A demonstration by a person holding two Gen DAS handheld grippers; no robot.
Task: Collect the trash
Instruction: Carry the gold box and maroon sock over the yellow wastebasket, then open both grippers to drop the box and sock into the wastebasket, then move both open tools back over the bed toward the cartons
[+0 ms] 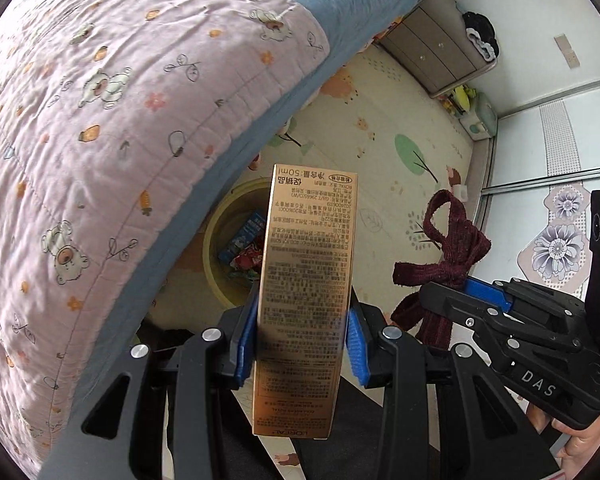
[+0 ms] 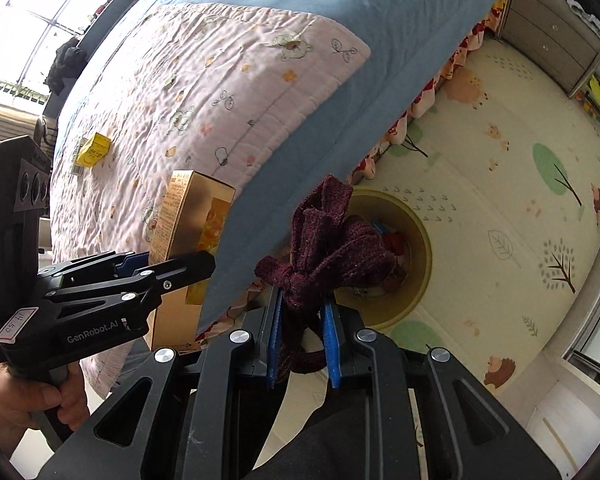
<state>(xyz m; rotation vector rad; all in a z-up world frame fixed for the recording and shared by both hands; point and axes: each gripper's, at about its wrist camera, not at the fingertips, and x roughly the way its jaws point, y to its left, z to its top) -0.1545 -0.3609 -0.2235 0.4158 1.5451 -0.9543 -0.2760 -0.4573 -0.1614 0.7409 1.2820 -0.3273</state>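
My left gripper [image 1: 302, 344] is shut on a tall gold carton [image 1: 304, 280] with printed text, held upright above the floor beside the bed; it also shows in the right wrist view [image 2: 192, 216]. My right gripper [image 2: 302, 340] is shut on a knotted maroon knit strip [image 2: 328, 248], also seen in the left wrist view [image 1: 448, 256]. A yellow-green bin [image 1: 224, 248] stands on the floor below, holding several wrappers; in the right wrist view the yellow-green bin [image 2: 416, 248] sits just beyond the knit strip.
The bed with a pink quilt [image 2: 204, 92] and blue sheet [image 1: 204, 216] fills the left. A small yellow box [image 2: 94, 150] lies on the quilt. A patterned play mat [image 2: 500, 184] covers the floor. A grey drawer unit [image 1: 436, 48] stands at the far wall.
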